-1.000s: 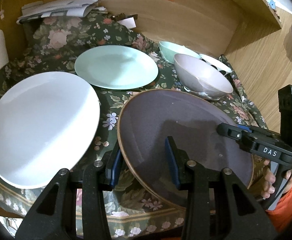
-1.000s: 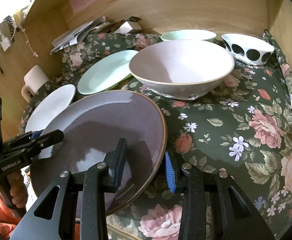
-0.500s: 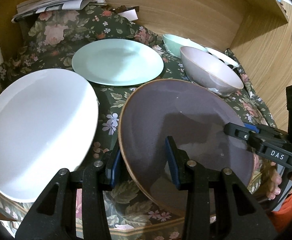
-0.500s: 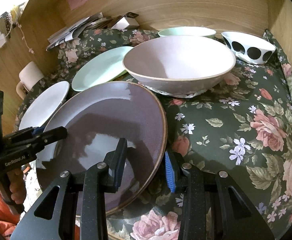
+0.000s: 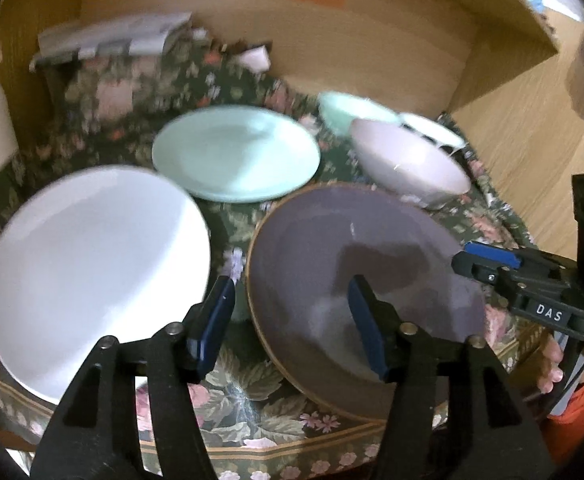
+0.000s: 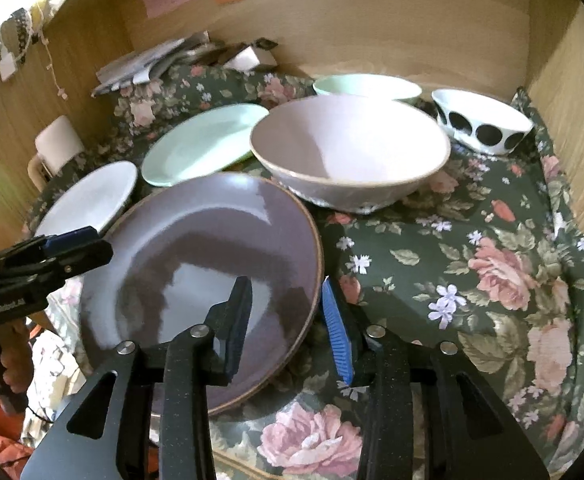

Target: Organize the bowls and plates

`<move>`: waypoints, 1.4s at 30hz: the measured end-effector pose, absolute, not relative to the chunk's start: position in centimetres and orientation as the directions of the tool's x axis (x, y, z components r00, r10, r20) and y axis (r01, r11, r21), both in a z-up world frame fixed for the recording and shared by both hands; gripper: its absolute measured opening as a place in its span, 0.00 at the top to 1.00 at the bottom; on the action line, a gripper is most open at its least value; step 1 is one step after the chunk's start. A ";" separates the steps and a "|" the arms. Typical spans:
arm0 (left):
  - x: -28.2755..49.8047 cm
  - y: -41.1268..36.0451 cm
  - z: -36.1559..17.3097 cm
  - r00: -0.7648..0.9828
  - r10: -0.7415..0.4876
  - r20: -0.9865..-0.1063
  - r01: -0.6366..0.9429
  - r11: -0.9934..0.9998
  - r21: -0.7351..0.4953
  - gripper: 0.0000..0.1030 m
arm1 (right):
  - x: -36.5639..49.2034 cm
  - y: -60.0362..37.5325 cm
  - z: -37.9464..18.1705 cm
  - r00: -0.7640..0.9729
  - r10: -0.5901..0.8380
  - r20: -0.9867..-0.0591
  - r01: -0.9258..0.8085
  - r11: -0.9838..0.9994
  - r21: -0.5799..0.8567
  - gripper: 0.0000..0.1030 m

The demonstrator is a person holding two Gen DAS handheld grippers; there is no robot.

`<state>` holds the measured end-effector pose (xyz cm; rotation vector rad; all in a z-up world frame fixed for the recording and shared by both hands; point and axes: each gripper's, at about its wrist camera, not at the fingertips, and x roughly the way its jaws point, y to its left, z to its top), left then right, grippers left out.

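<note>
"DAS" label (image 5: 549, 313) on right tongs (image 6: 286, 322) beside purple plate (image 5: 372, 264)

Your purple plate (image 6: 196, 264) looks like glazed ceramic, glossy enough to throw bright reflections, with a bare brownish rim. The pale pink bowl (image 6: 348, 152) has a softer, satin glaze. The mint plate (image 6: 204, 142) and white plate (image 5: 92, 264) look smooth and shiny. The spotted bowl (image 6: 480, 126) is glossy white with black dots. Everything sits on a matt, woven floral cloth (image 6: 472, 264), slightly wrinkled. The walls (image 6: 392, 28) around you are smooth light wood grain. Both grippers, left (image 5: 290, 322) and right (image 6: 286, 326), look like matt, speckled black plastic with ribbed blue pads (image 6: 336, 332) and bright metal rivets.
</note>
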<state>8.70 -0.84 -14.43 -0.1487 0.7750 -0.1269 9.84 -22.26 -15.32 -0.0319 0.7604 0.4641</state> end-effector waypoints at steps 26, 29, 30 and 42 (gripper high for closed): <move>5.3 9.2 -9.8 0.830 0.080 -0.552 -0.147 0.986 -0.078 0.02 | 10.8 -12.3 -10.4 0.636 0.522 -0.568 -0.579 0.810 0.096 0.37; 5.2 10.9 -10.3 0.823 0.107 -0.557 -0.178 0.981 -0.074 0.02 | 11.6 -10.6 -10.8 0.613 0.529 -0.587 -0.597 0.796 0.094 0.37; 5.2 11.5 -10.6 0.818 0.116 -0.563 -0.189 0.979 -0.073 0.02 | 11.8 -10.2 -10.9 0.606 0.529 -0.594 -0.601 0.794 0.094 0.37; 6.0 16.2 -14.1 0.741 0.124 -0.660 -0.250 0.963 -0.101 0.02 | 14.5 -4.5 -12.8 0.511 0.504 -0.697 -0.647 0.759 0.075 0.37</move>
